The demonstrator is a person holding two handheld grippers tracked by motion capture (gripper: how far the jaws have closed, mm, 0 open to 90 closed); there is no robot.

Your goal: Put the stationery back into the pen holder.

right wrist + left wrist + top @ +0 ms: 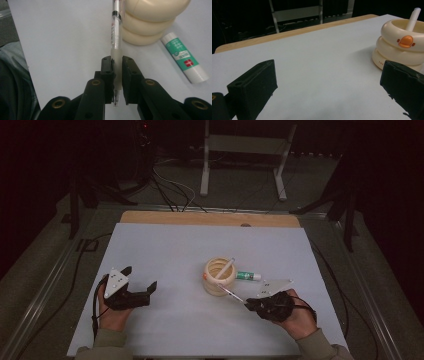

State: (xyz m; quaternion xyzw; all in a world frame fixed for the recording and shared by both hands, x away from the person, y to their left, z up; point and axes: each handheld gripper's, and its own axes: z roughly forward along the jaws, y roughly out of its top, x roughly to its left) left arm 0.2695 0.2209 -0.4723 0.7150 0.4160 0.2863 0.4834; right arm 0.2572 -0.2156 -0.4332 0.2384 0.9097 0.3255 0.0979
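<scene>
Right gripper [116,62] is clamped on a pen [116,30], jaws narrow, pads pinching the frosted grip section near the writing tip. The tip pokes out below the pads toward the camera; the clear barrel runs straight on from the jaws at 12 o'clock in the right gripper view.

In the high view the pen [231,293] slants from the right gripper [248,304] up toward 10 o'clock, its far end close against the near wall of the cup [214,289]. Whether it touches the wall, I cannot tell.

The cup is a cream, ringed holder standing upright mid-table. A white marker [225,268] already leans inside it, top end toward 1 o'clock.

A glue stick [248,276] lies flat on the table [165,250] at the cup's 3 o'clock, just beside it, long axis running 3 to 9.

Left gripper [140,278] sits at the cup's 9 o'clock, well apart, jaws wide and empty. In the left gripper view its fingers [253,88] frame bare table, with the cup [398,53] off to the right.

Judgement: the work in hand is dropping the pen into the cup. The right hand is far nearer. The pen's long axis lies low and points at the cup's side, not its mouth. The move needs the far end raised over the rim and the pen tipped steeper. Risk: catching the marker or nudging the cup.
</scene>
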